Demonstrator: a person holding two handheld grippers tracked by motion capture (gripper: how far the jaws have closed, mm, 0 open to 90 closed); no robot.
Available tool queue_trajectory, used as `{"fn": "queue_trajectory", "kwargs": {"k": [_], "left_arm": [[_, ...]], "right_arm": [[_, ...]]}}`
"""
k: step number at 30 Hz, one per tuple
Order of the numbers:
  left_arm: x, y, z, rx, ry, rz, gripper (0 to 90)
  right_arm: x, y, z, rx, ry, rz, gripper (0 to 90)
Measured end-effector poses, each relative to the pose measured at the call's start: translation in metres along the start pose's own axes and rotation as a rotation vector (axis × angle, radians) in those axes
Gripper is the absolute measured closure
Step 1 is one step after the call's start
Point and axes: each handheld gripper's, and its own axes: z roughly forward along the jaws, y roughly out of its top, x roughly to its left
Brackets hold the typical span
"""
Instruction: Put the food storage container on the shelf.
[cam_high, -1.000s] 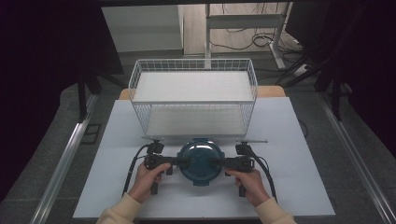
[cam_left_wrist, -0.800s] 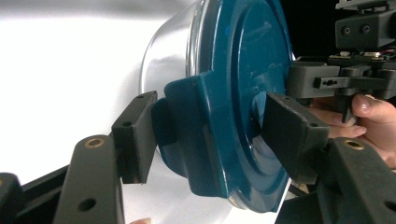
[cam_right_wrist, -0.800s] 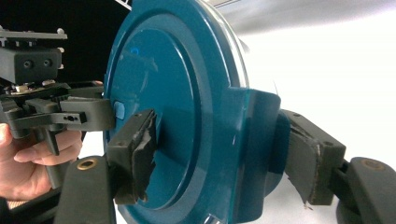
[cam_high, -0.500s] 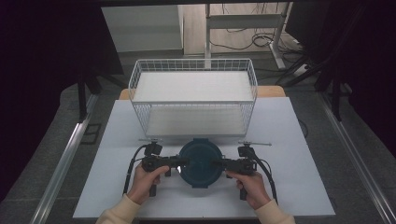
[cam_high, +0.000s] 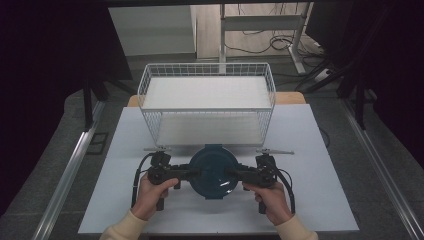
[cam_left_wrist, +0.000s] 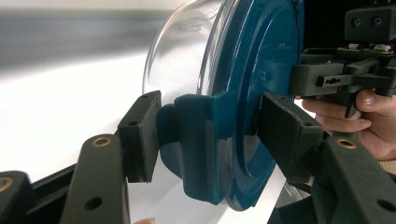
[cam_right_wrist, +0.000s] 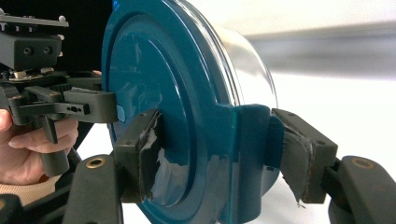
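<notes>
the white table (cam_high: 320, 150) spans the middle of the high view, with dark floor on both sides. at its far half stands a white wire basket (cam_high: 207, 107), rectangular, open at the top, with a pale liner on its floor.

just in front of the basket's near wall sits a round container with a teal lid (cam_high: 214, 170), lid facing up in the high view. the container's body is clear glass (cam_left_wrist: 180, 60), seen behind the lid in the left gripper view. the lid carries a teal clip tab (cam_left_wrist: 198, 144) on the left side and another clip tab (cam_right_wrist: 250, 154) on the right side.

the left gripper (cam_high: 186, 173), held in the person's left hand (cam_high: 149, 196), points toward the container's left edge. in the left gripper view its two black jaws are clenched on the left clip tab, one pad (cam_left_wrist: 140, 135) pressed to the glass side and the other pad (cam_left_wrist: 289, 135) pressed to the lid face.

the right gripper (cam_high: 239, 175), held in the right hand (cam_high: 272, 200), points toward the container's right edge. in the right gripper view its jaws are clenched on the right clip tab, one worn pad (cam_right_wrist: 140, 154) against the lid face and the other pad (cam_right_wrist: 303, 154) behind the tab.

a black cable (cam_high: 136, 185) loops out from the left gripper, and another cable (cam_high: 289, 187) from the right.
</notes>
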Motion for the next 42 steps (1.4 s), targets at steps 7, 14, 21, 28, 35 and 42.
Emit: {"fn": "queue_trajectory", "kwargs": {"k": [7, 14, 21, 28, 35, 42], "left_arm": [[-0.008, 0.004, -0.009, -0.019, 0.000, 0.037, 41.3], [-0.014, 0.010, -0.017, -0.036, 0.006, 0.057, 41.1], [-0.016, 0.022, -0.028, -0.066, 0.017, 0.073, 40.9], [-0.021, 0.036, -0.041, -0.093, 0.022, 0.091, 40.9], [-0.026, 0.045, -0.049, -0.107, 0.022, 0.112, 40.8], [-0.034, 0.057, -0.054, -0.111, 0.027, 0.126, 40.8]], "right_arm": [[0.013, 0.005, -0.008, -0.030, -0.002, -0.057, 35.9], [0.021, 0.009, -0.012, -0.045, 0.003, -0.076, 36.2], [0.031, 0.023, -0.012, -0.063, 0.004, -0.106, 36.3], [0.043, 0.042, -0.011, -0.069, 0.010, -0.146, 36.3], [0.053, 0.052, -0.016, -0.082, 0.008, -0.168, 36.4], [0.058, 0.062, -0.022, -0.093, 0.011, -0.183, 36.5]]}}
